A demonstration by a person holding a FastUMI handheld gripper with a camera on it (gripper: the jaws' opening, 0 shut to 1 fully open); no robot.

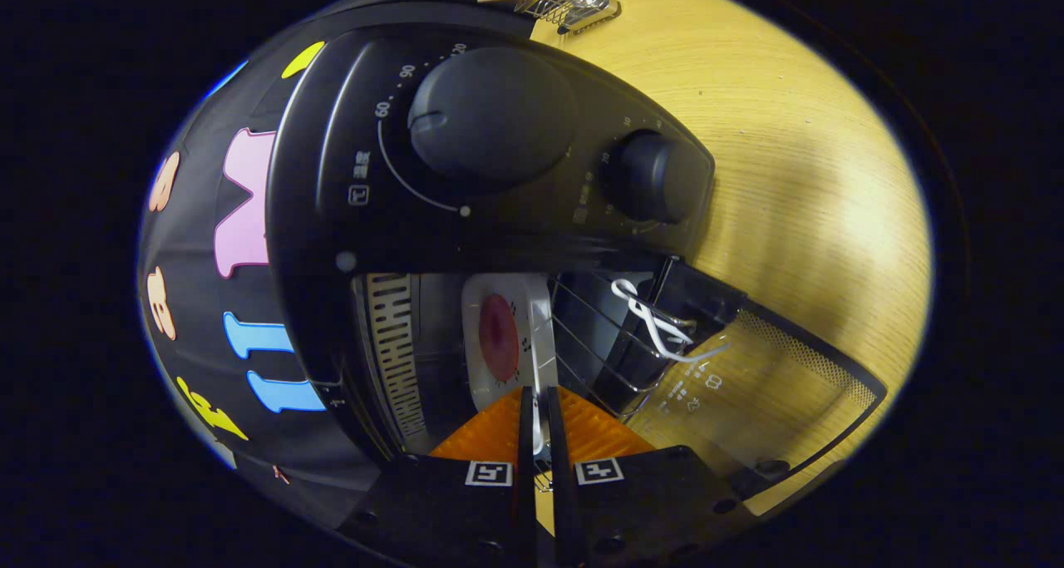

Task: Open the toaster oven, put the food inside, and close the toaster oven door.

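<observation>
Gripper view: the toaster oven (499, 177) stands on the wooden table (790, 152) with its glass door (748, 385) swung open, and the food (499, 338), a red piece on a white plate (478, 302), sits inside on the wire rack (594, 343). The gripper (539, 422) reaches into the opening, its fingers (524, 418) drawn nearly together and pinching the near edge of the plate. A wire rack tool (565, 2) lies on the table beyond the oven.

Rolled sideways, the gripper-mounted fisheye camera looks along its fingers (539, 435) at very close range into the open toaster oven (499, 219), its control knobs looming at upper centre, the desk (790, 177) at right.
</observation>
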